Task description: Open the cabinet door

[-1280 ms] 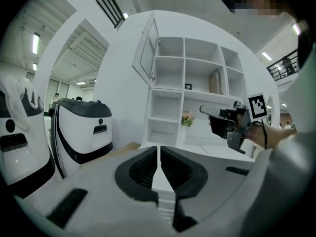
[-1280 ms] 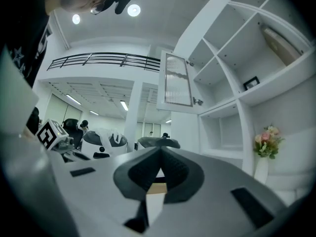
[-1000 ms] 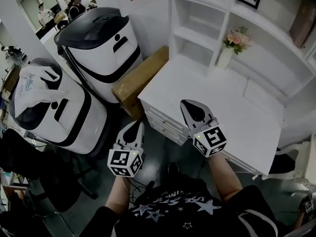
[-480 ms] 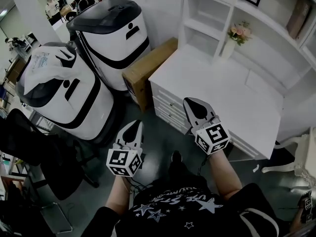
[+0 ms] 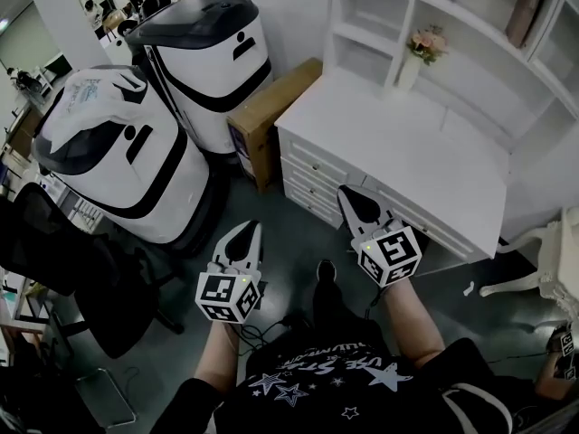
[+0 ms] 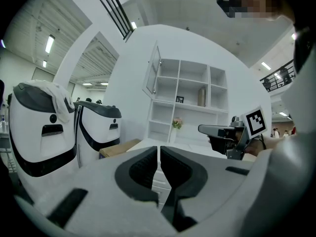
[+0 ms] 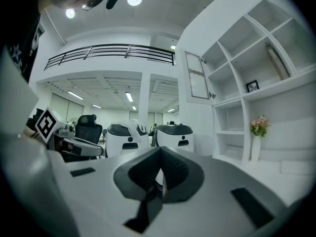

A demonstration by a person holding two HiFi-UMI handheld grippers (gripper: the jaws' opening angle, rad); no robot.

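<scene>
A white desk with drawers carries a white shelf unit. A glass-paned cabinet door hangs at the unit's upper left and looks swung out from its frame; it also shows in the right gripper view. The head view cuts it off. My left gripper is shut and empty over the floor in front of the desk. My right gripper is shut and empty too, level with the drawer fronts. Both stand well short of the door.
Two large white-and-black machines stand left of the desk, with a cardboard box leaning between them and the desk. A black office chair is at the near left and a white chair at the right. A flower vase sits on the desk.
Both grippers have drawn back from the desk with the person. The right gripper was over the desktop; now it is in front of the drawers. Both jaws stay shut.
</scene>
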